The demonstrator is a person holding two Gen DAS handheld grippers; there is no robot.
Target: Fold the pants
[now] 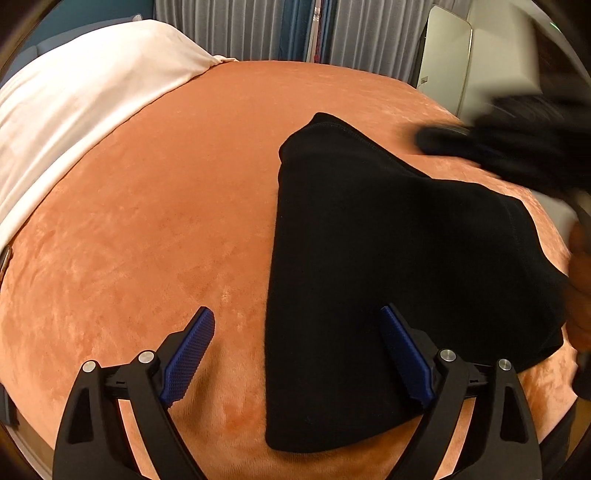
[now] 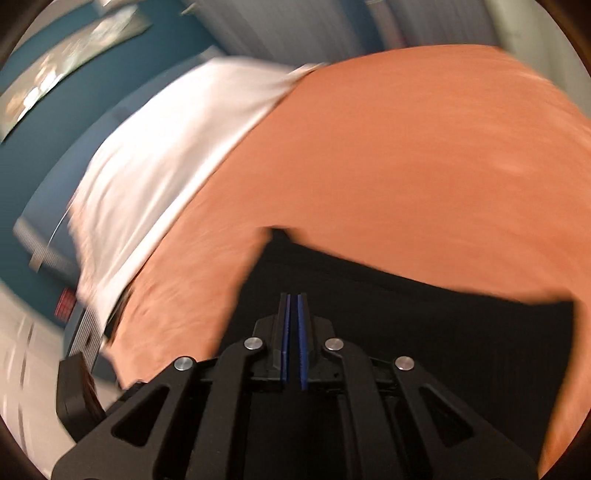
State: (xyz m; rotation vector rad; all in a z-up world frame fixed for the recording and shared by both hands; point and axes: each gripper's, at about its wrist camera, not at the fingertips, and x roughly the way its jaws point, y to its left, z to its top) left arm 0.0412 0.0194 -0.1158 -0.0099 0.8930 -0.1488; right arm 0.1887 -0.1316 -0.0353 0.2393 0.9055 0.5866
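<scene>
Black pants [image 1: 388,266], already folded into a compact bundle, lie on an orange bed cover [image 1: 147,221], their long axis running from the near edge away toward the curtains [image 1: 240,29]. The left gripper [image 1: 299,354] hangs low over the bundle's near left edge, its jaws spread wide and holding nothing: the bundle's left edge falls between the 2 blue pads, 1 pad over the bare cover, the other over the black cloth. The coming move seems to turn on that edge, since the left hand looks the better placed to take or tidy it.

In the left wrist view, the right gripper [image 1: 436,138] is a dark blur at the far right corner of the bundle, with part of a hand [image 1: 580,280] at the frame's right edge. The right wrist view, smeared by motion, shows what the left cannot: the right gripper [image 2: 293,299] has its jaws clenched, blue pads all but touching, with no cloth seen between them. Below them the pants [image 2: 406,314] appear as a dark slab; whether the tips touch it cannot be told. A white pillow [image 2: 155,166] lies well apart at the bed's head, seen in both views.
</scene>
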